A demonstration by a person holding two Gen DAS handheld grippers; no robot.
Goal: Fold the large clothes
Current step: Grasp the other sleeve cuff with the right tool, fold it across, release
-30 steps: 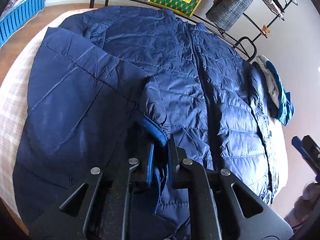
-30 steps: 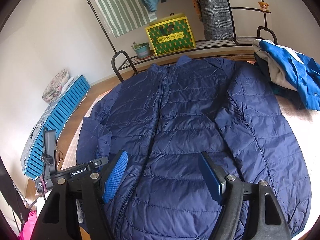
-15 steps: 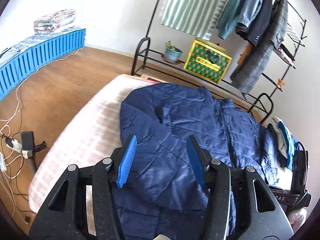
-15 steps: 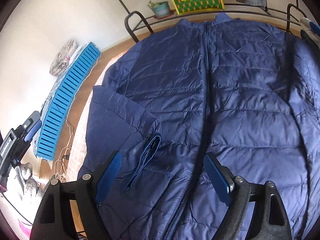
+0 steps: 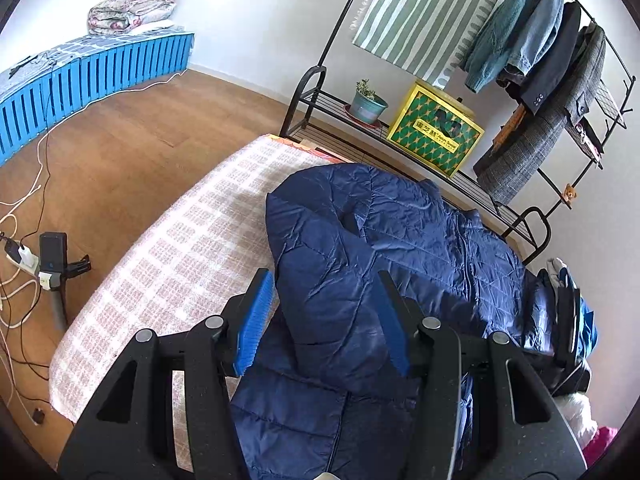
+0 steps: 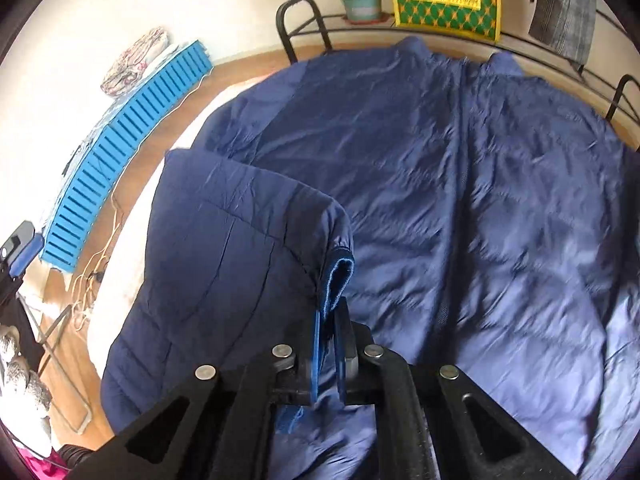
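Left camera high up, looking down over the bed (image 5: pixel 168 264) and jacket (image 5: pixel 400 248), right camera close above jacket (image 6: pixel 460 180), both see the rack (image 5: pixel 400 136)

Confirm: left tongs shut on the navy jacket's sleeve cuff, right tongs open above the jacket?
Sides are swapped. The right wrist view shows the right tongs shut on the sleeve cuff of the navy puffer jacket. The left wrist view shows the left tongs open above the jacket, holding nothing.

A potted plant (image 5: pixel 369 100) sits beside a yellow-green box (image 5: pixel 436 134) on the rack (image 5: pixel 320 92).
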